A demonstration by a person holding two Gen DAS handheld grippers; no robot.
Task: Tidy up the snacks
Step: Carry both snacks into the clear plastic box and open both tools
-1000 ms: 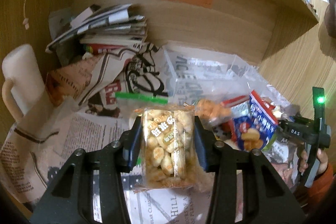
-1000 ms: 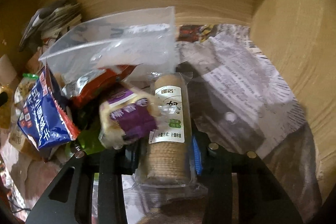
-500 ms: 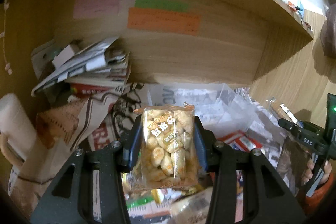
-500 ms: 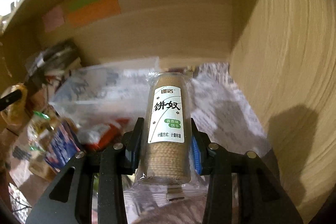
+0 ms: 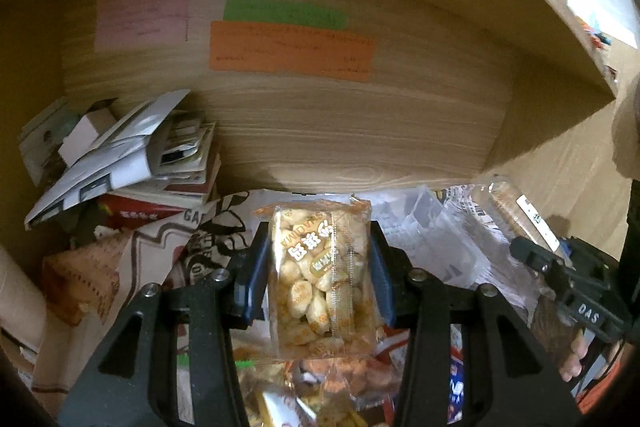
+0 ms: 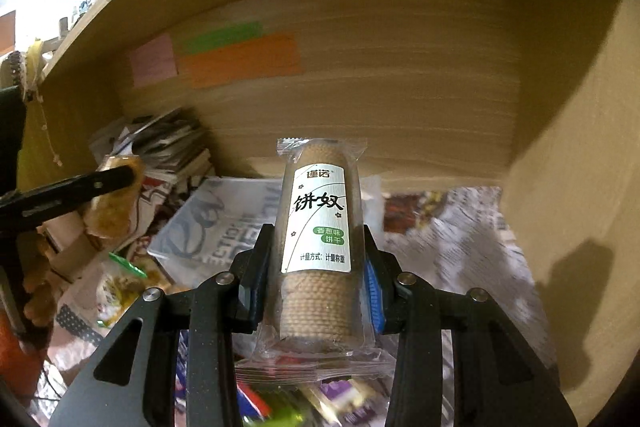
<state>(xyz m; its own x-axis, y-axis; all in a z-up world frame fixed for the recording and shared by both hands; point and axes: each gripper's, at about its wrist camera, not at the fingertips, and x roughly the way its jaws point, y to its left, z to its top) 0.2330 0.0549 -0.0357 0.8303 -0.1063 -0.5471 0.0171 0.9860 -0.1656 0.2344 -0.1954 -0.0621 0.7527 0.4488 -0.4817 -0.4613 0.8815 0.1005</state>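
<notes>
Puffed snack pack (image 5: 322, 279): centre of the left view, upright, clamped between the left tool (image 5: 318, 267) pads.
Biscuit roll (image 6: 318, 247): centre of the right view, upright, clamped in the right tool (image 6: 316, 267).
Below: loose snack packets (image 5: 320, 387) and a clear bag (image 6: 224, 223) on newspaper (image 6: 460, 239).
Left: paper stack (image 5: 132, 155) in the middle left.
Edges: wooden back wall (image 5: 360, 131) with sticky notes (image 5: 288, 45), side wall (image 6: 572, 163) at right.
Open room: bare newspaper at lower right of the right view.

Orange note (image 5: 291, 47) on the back wall; green note (image 5: 284, 14) above it, pink note (image 5: 142, 15) left, stacked papers (image 5: 132, 155) below.
</notes>
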